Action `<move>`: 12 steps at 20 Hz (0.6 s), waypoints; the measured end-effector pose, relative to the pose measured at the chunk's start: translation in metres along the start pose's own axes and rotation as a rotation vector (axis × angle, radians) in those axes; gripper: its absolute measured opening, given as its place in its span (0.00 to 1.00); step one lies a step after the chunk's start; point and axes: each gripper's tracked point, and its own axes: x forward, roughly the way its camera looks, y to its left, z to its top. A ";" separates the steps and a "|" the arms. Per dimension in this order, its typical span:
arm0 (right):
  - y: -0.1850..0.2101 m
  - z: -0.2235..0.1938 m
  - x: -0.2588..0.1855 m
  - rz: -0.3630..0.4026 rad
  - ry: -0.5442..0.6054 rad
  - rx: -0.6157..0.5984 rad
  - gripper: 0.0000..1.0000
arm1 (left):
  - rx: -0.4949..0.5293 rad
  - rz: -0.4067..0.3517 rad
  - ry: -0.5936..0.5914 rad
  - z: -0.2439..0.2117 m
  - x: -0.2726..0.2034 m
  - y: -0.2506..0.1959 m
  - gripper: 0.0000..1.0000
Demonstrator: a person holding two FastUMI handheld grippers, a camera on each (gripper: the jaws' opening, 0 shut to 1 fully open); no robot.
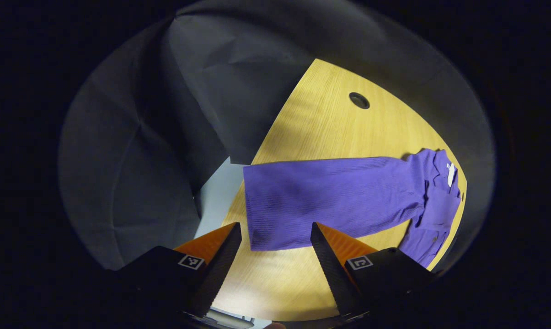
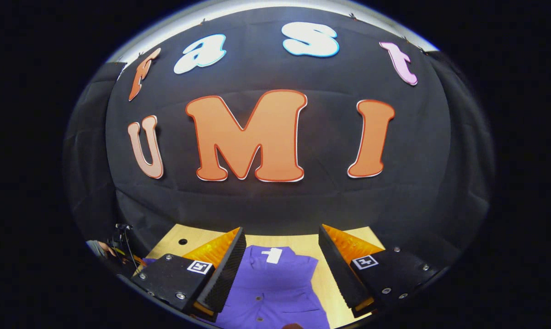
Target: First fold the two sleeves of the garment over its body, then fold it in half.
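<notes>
Left gripper view: the purple ribbed garment [image 1: 334, 205] lies flat on the pale wood-grain worktop [image 1: 321, 123], long axis running nine to three o'clock, collar and white tag at three. The left tongs [image 1: 275, 235] gape wide above its hem, holding nothing. Right gripper view: the garment [image 2: 275, 288], buttoned placket showing, points its collar to twelve, between the wide, empty right tongs [image 2: 280, 240].

A light wooden table [image 1: 321, 132] fills the booth, a round cable hole [image 1: 359, 100] cut into its top toward one o'clock in the left gripper view. Black cloth [image 1: 133, 151] hangs in creased folds behind and beside it. A pale floor [image 1: 213, 194] shows past the table's edge at nine o'clock.
</notes>
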 end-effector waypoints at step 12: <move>-0.035 -0.006 -0.027 -0.065 -0.004 0.040 0.95 | -0.024 0.060 0.072 0.010 0.044 0.009 0.67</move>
